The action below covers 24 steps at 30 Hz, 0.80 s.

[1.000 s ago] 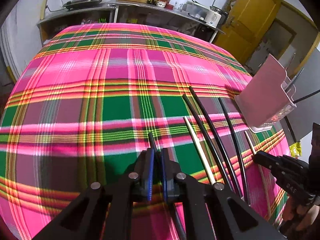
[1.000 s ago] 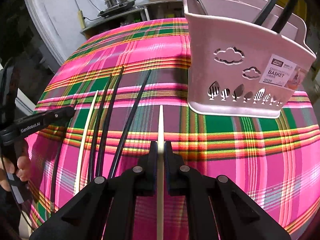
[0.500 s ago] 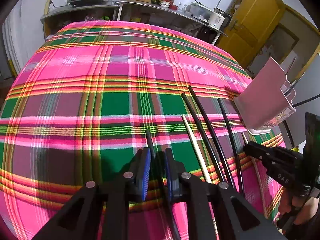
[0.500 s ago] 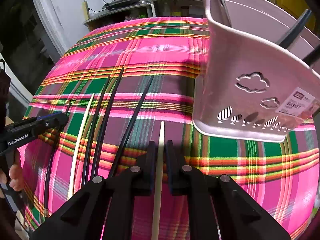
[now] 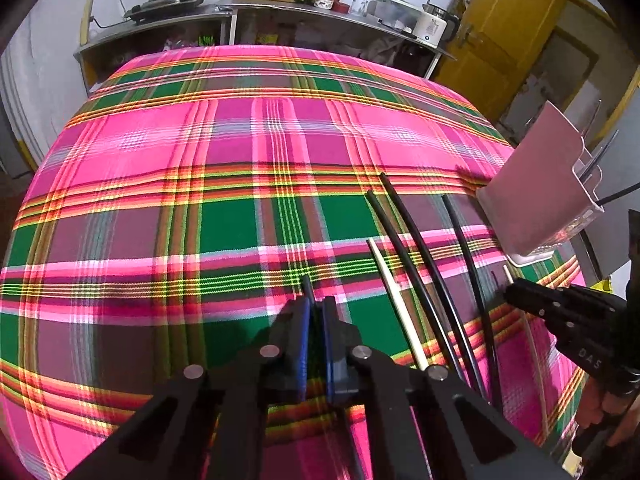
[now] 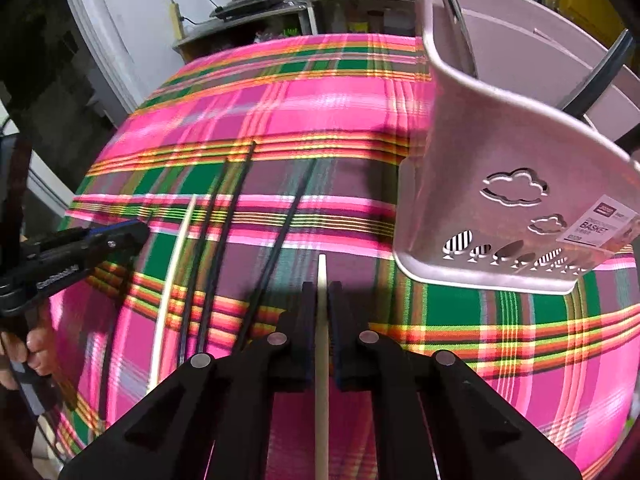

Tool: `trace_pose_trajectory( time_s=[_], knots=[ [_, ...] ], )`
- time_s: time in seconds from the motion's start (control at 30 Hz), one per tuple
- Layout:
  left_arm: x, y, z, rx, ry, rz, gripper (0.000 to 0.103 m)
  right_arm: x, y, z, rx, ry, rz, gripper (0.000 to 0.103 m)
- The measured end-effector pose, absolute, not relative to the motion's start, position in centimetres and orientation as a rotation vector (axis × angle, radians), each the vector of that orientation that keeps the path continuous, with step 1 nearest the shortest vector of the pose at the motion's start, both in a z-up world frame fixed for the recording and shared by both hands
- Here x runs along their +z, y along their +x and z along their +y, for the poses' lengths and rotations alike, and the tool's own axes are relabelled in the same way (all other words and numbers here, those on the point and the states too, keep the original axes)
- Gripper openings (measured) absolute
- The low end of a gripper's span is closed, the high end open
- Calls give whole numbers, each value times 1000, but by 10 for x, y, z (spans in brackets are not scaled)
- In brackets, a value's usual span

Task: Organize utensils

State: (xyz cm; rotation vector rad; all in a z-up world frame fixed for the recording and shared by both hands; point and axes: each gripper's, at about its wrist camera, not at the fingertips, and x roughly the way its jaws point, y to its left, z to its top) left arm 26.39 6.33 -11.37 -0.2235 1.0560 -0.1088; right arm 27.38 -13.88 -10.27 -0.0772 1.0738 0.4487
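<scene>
My left gripper (image 5: 316, 308) has its jaws closing tight on a black chopstick (image 5: 307, 286), whose tip pokes out past the blue pads. My right gripper (image 6: 322, 292) has its jaws closing onto a cream chopstick (image 6: 322, 344) that runs straight between the pads. Right of it stands the pink utensil basket (image 6: 500, 184), with dark utensils sticking up out of it. On the plaid cloth between both grippers lie a loose cream chopstick (image 5: 394, 300) and three black chopsticks (image 5: 416, 248). Each wrist view shows the other gripper: the right gripper (image 5: 516, 292), the left gripper (image 6: 136, 232).
A pink and green plaid cloth (image 5: 200, 160) covers the whole table. A steel counter (image 5: 224, 12) with pots and bottles runs behind the far edge, next to a yellow door (image 5: 504, 28). A person's hand (image 6: 32, 348) grips the left tool's handle.
Both pairs of jaws loosened slightly around their chopsticks half a second ago and have closed again. The basket fills more of the right wrist view than before.
</scene>
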Motion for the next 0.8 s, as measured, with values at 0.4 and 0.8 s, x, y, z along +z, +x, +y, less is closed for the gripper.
trace_pose_trajectory(
  time_s=[0.4, 0.8],
  knots=[
    [-35, 233, 49, -198, -190, 913, 4, -29, 241, -150, 475, -45, 904, 6],
    [49, 188, 34, -273, -149, 768, 4, 35, 200, -174, 454, -3, 743, 6]
  ],
)
